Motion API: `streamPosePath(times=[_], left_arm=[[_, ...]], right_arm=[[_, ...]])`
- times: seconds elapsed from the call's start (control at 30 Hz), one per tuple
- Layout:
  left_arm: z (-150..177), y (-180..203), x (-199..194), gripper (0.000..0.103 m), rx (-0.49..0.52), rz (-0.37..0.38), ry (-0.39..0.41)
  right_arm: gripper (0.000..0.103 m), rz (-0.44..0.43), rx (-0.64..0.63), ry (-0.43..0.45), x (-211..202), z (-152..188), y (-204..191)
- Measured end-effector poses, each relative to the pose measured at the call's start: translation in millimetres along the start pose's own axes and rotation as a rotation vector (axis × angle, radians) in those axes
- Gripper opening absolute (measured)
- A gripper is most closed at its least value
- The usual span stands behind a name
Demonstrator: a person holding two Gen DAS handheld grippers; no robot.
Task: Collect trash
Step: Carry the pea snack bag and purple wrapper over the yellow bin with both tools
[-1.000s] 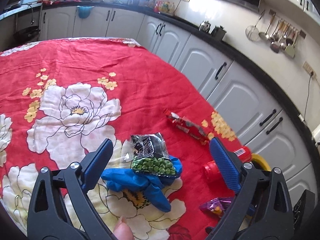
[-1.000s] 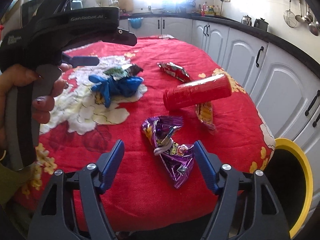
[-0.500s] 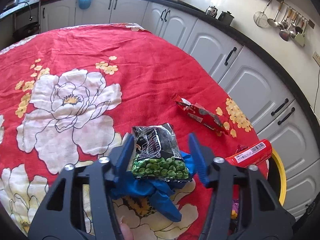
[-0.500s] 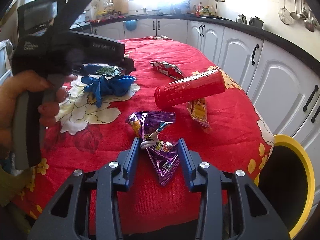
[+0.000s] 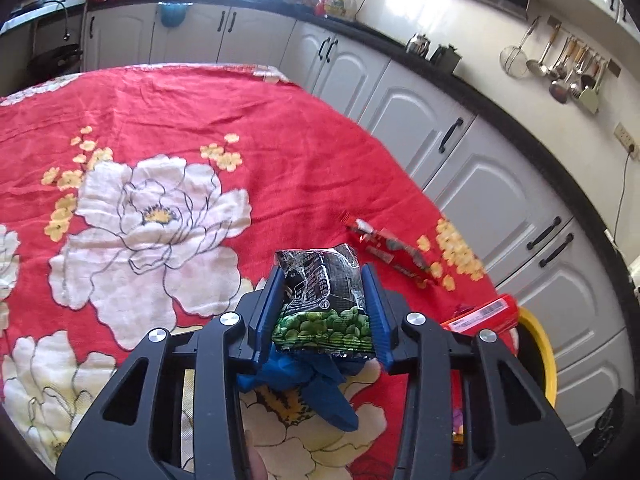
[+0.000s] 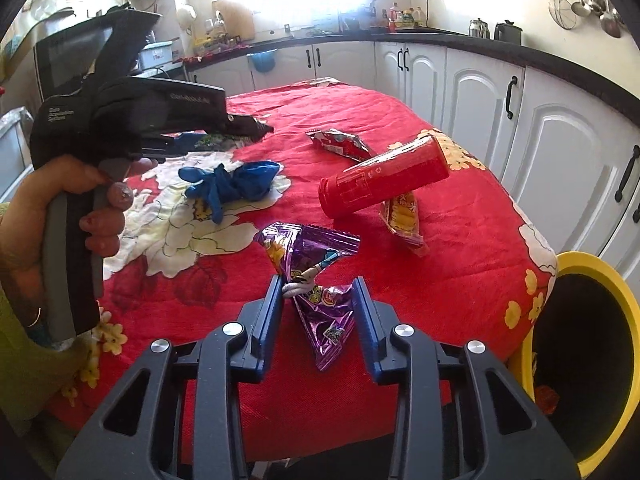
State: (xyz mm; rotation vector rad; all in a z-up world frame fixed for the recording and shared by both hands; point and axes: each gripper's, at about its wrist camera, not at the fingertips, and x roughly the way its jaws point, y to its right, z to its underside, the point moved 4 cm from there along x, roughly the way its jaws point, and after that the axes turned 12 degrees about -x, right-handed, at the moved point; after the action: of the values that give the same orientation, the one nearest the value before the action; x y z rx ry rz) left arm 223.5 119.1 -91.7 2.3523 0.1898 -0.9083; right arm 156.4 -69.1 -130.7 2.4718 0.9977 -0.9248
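A black packet of green peas [image 5: 324, 300] sits between the blue pads of my left gripper [image 5: 323, 270]. Both pads press its sides while the jaws are still closing. A crumpled blue glove [image 5: 316, 384] lies just beneath it on the red flowered tablecloth [image 5: 168, 120]. In the right wrist view, my right gripper [image 6: 318, 280] is closing on a crumpled purple snack wrapper [image 6: 316, 280], and both pads touch it. A red tube can [image 6: 384, 176] lies beyond it, resting on an orange wrapper [image 6: 404, 216]. A red wrapper [image 6: 338, 144] lies farther back.
A black bin with a yellow rim [image 6: 592, 268] stands on the floor just past the table's right edge. White cabinets [image 5: 424, 120] run behind the table. A person's hand [image 6: 60, 200] holds the left gripper's handle above the table's left side.
Both grippers went from wide open to closed in on their items: the left on the pea packet, the right on the purple wrapper. Neither hand has shifted much.
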Motion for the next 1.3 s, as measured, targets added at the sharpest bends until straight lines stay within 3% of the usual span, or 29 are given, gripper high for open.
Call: streamPosePath(times=[0.7,1.3], left_arm=[[11,52,-44,0.032,0.102,0.114,0.058],[57,119,-57,0.032,0.256,0.209,0.029]], right_arm=[[0.033,0.04,0.084,0.114,-60,-4,30],[0.033,0.146,0.166,0.157,-108,14,83]])
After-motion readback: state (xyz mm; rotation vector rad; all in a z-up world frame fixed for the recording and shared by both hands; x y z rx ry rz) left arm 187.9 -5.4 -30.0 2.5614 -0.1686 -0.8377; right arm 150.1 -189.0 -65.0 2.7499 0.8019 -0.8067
